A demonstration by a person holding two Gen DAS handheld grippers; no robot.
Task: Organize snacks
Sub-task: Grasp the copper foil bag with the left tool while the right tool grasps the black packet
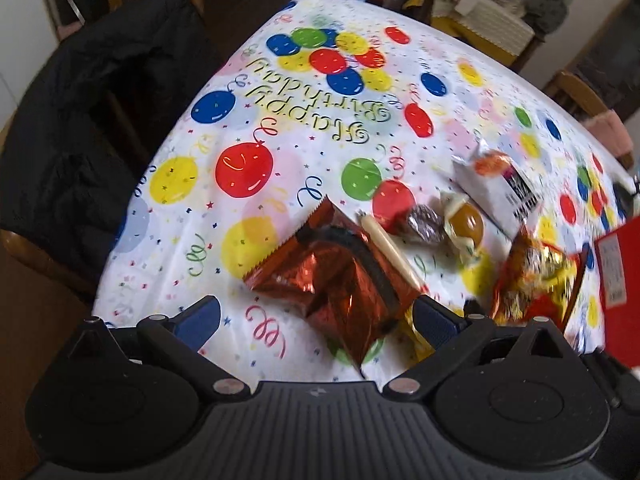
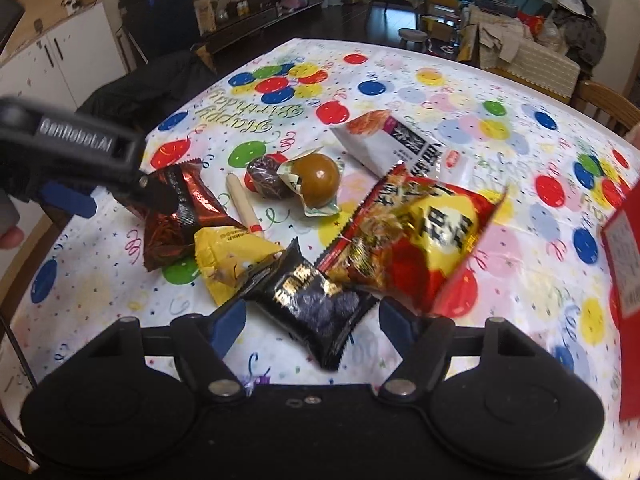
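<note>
Several snacks lie on a balloon-print tablecloth [image 1: 240, 128]. My left gripper [image 1: 316, 312] is open, its jaws on either side of a copper-red foil packet [image 1: 328, 276], which also shows in the right wrist view [image 2: 180, 216]. My right gripper [image 2: 312, 320] is open, its jaws on either side of a black packet [image 2: 316, 308]. Nearby lie a yellow packet [image 2: 228, 256], a red and yellow chip bag [image 2: 420, 236], a wrapped brown egg [image 2: 320, 180], a dark wrapped sweet [image 2: 264, 176], a cream sausage stick [image 2: 244, 204] and a white packet [image 2: 396, 144].
A red box [image 2: 624, 248] stands at the right edge of the table. A black jacket [image 1: 80, 120] hangs over a chair on the left. A wooden chair [image 2: 608, 104] stands at the right. A cluttered sofa [image 2: 528, 48] stands beyond the table.
</note>
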